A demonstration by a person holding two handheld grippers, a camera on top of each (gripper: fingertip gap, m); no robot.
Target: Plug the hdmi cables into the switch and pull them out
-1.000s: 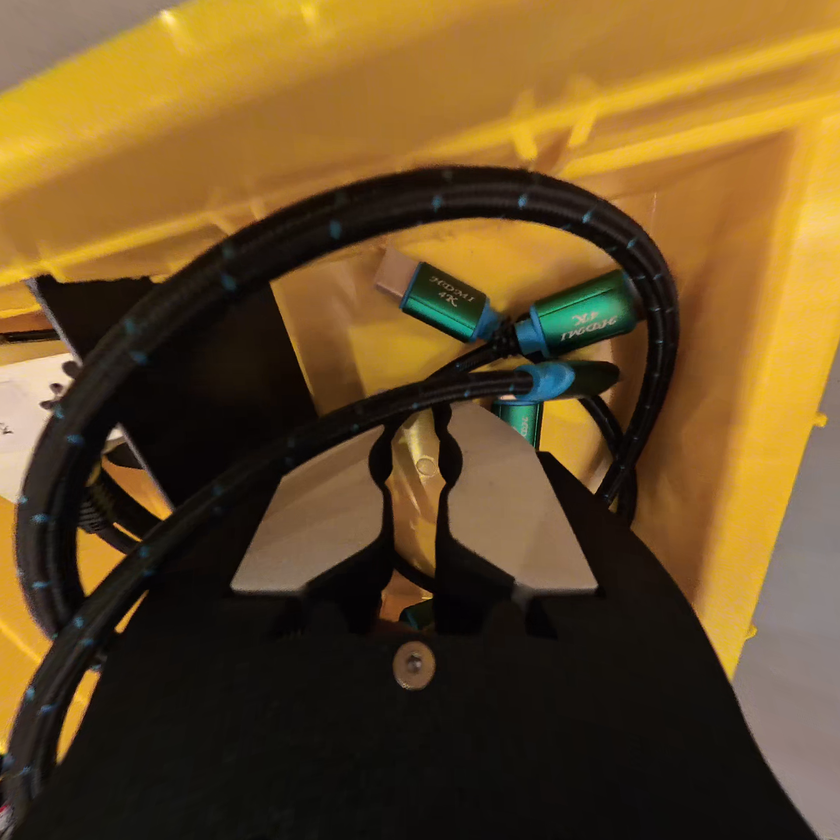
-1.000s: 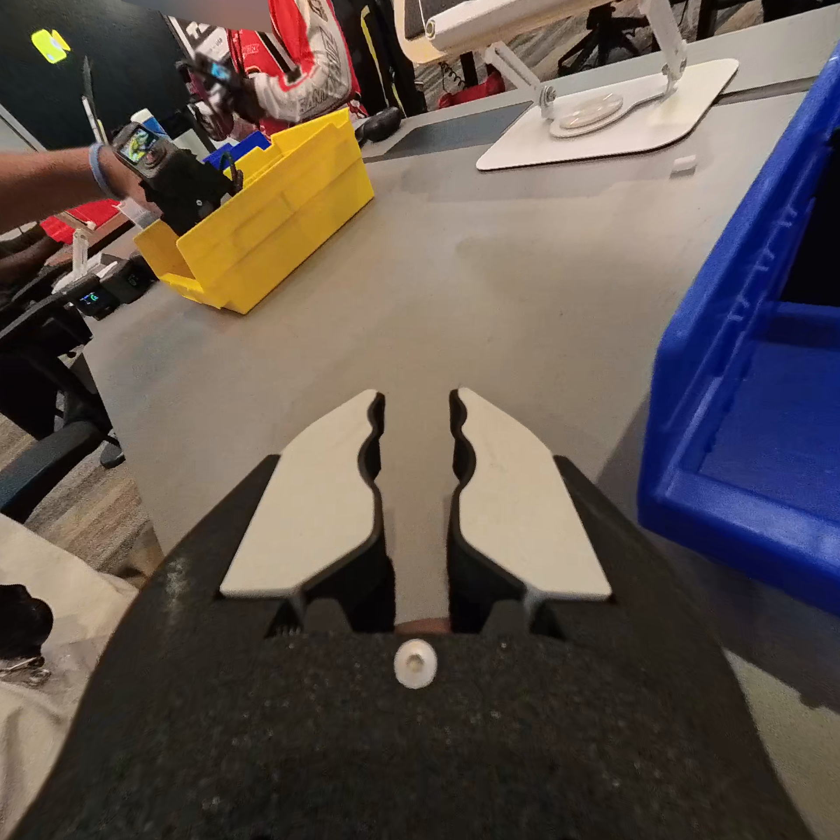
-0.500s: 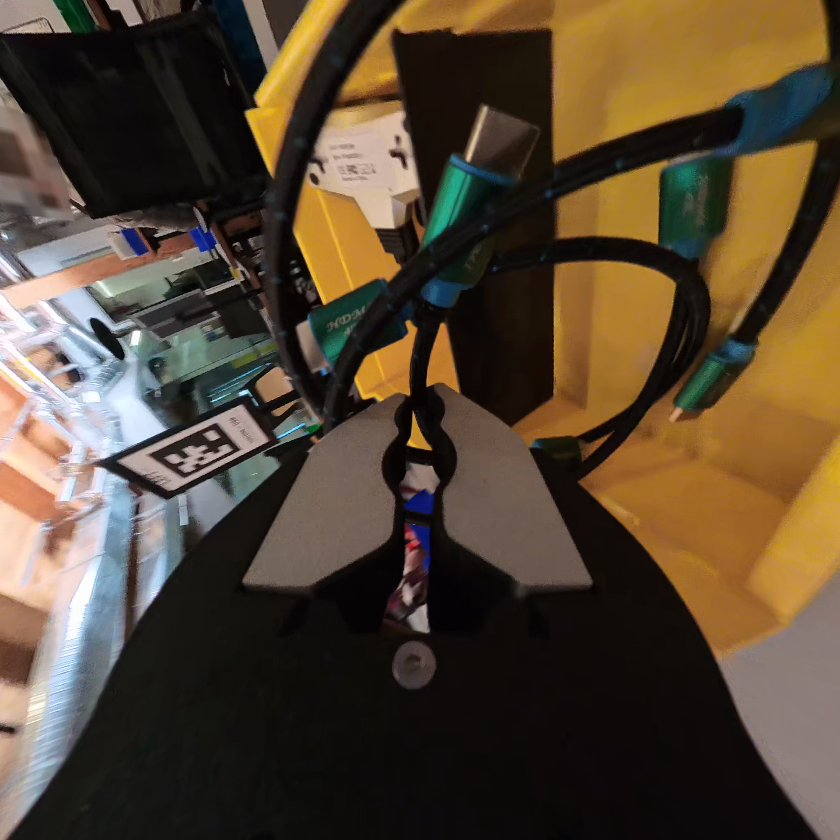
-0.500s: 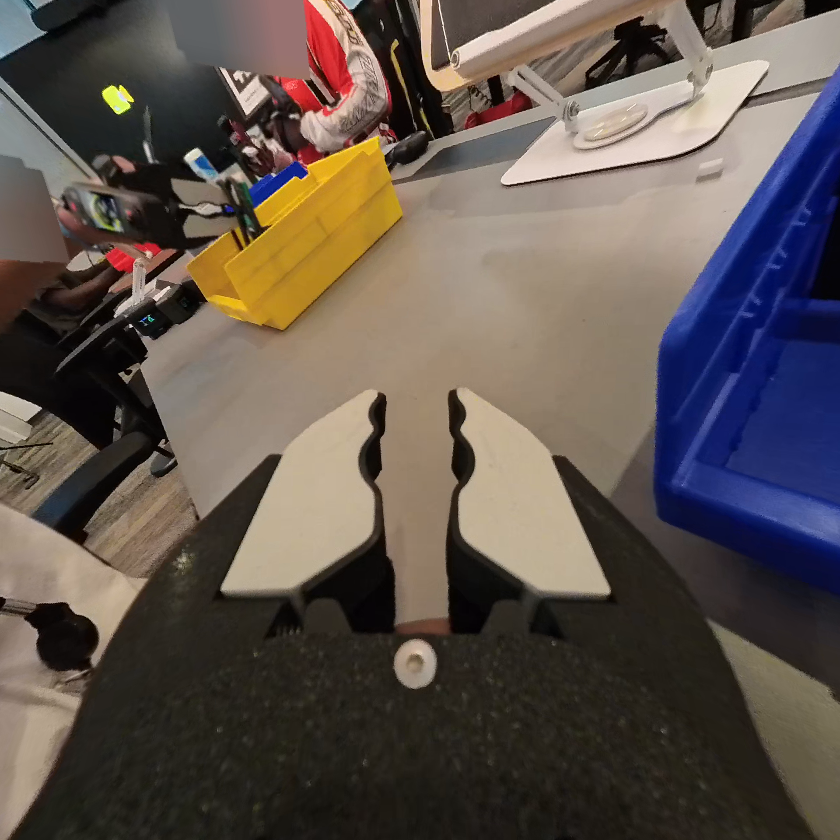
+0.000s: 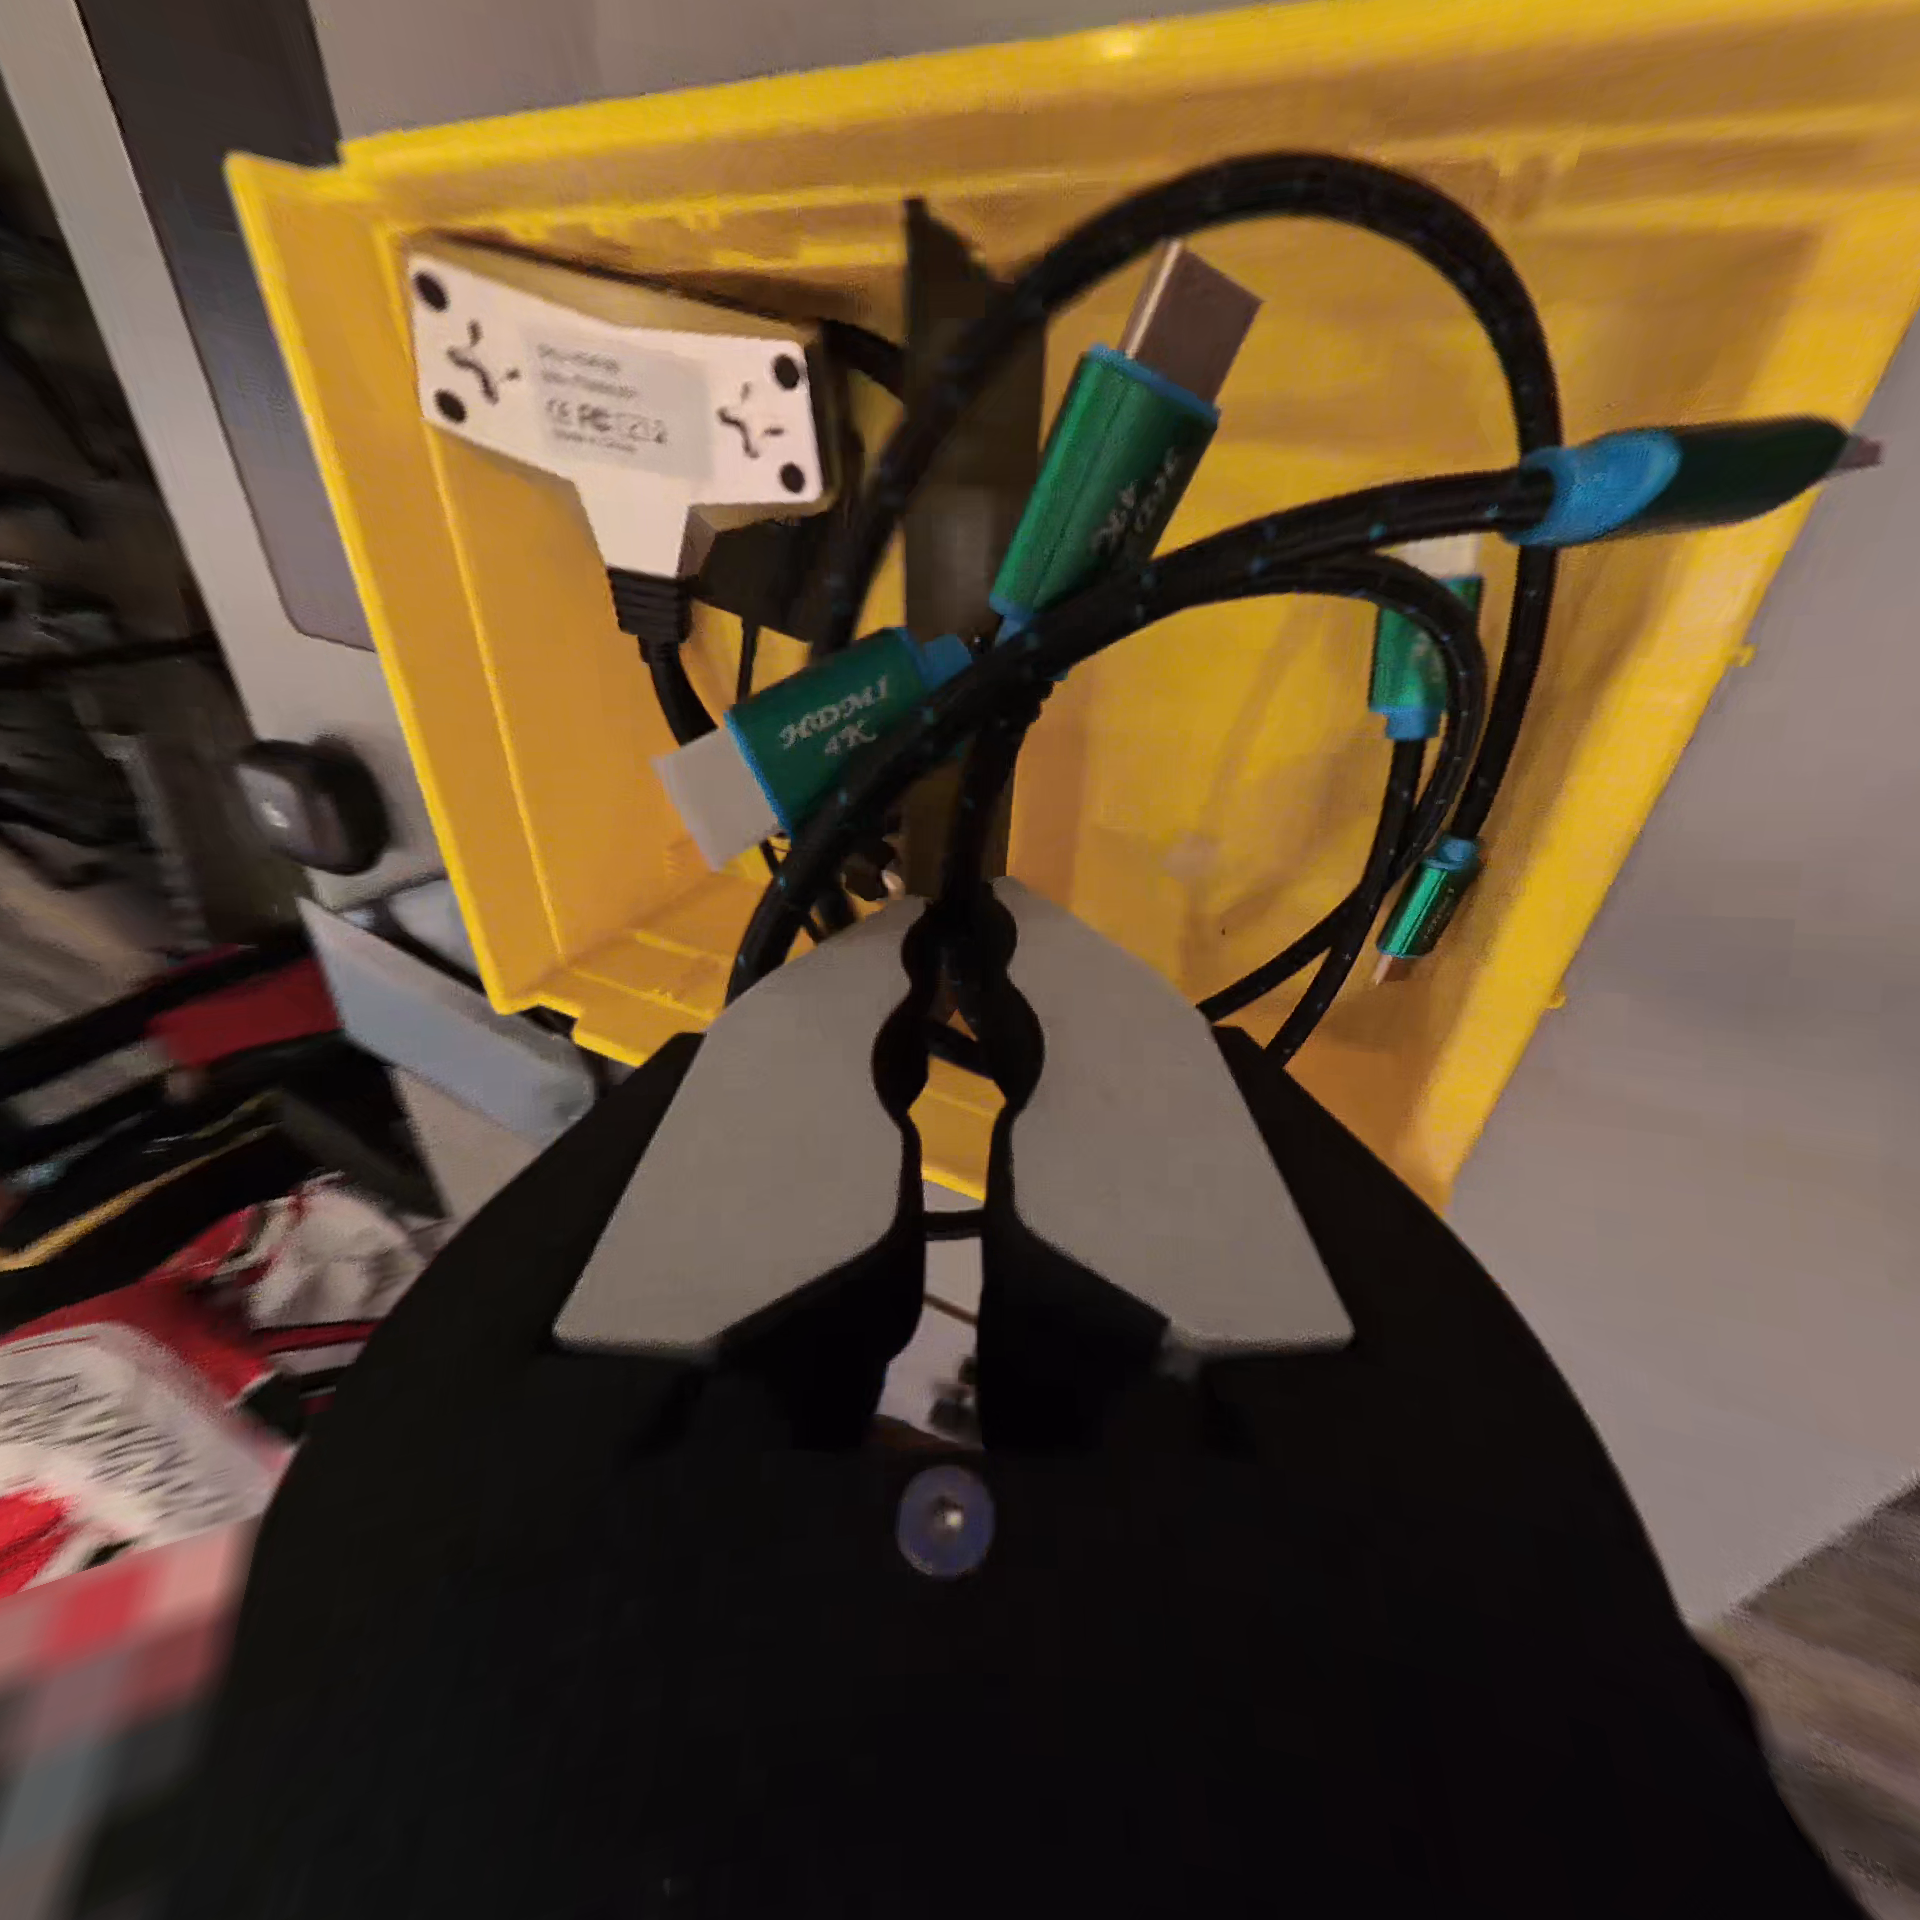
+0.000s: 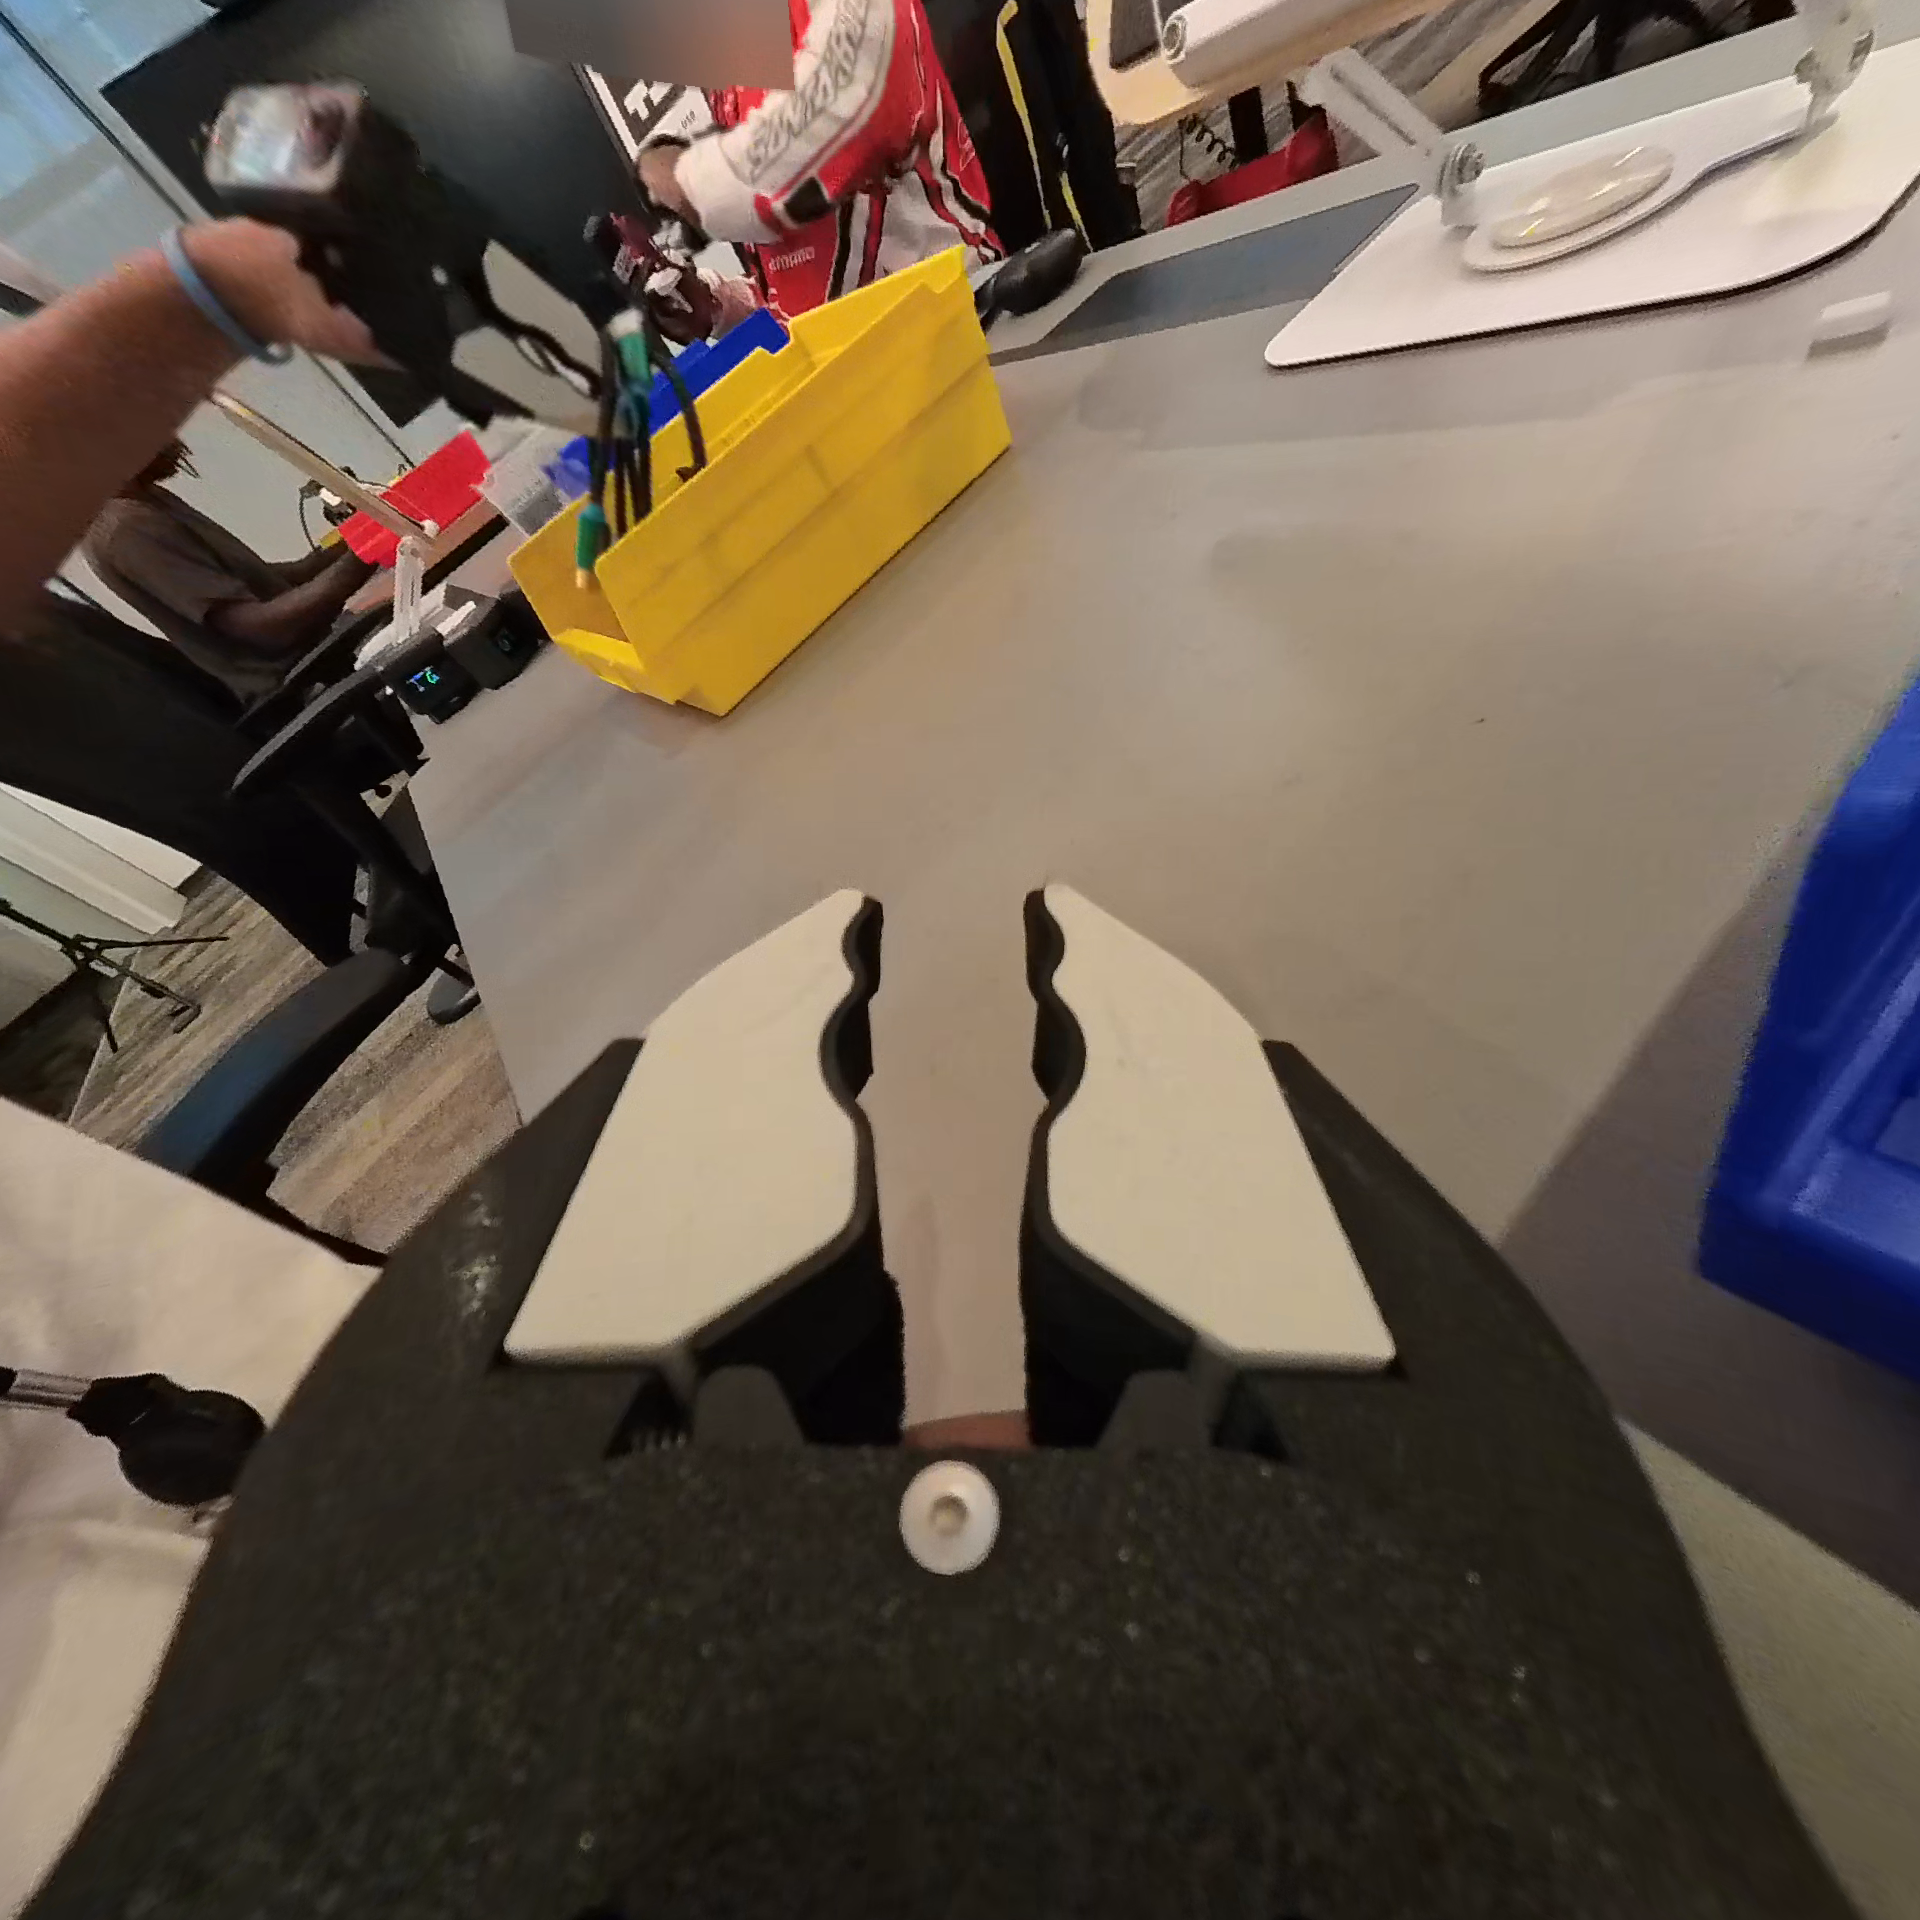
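This looks like an office or work room. A long grey desk [image 6: 1299, 644] holds a yellow plastic bin [image 6: 821, 499], and a white flat monitor stand [image 6: 1621, 229] sits behind the bin. Black office chairs [image 6: 332, 727] stand left of the bin on a wood-look floor [image 6: 343, 1122], where people work.

We note a grey bench [image 6: 1351, 644] carrying a yellow bin [image 6: 831, 488] at its far left end and a blue bin [image 6: 1849, 1122] at the right edge. A white stand base [image 6: 1662, 197] sits at the far side. Beyond, a person in a red-and-white jacket [image 6: 831, 156].
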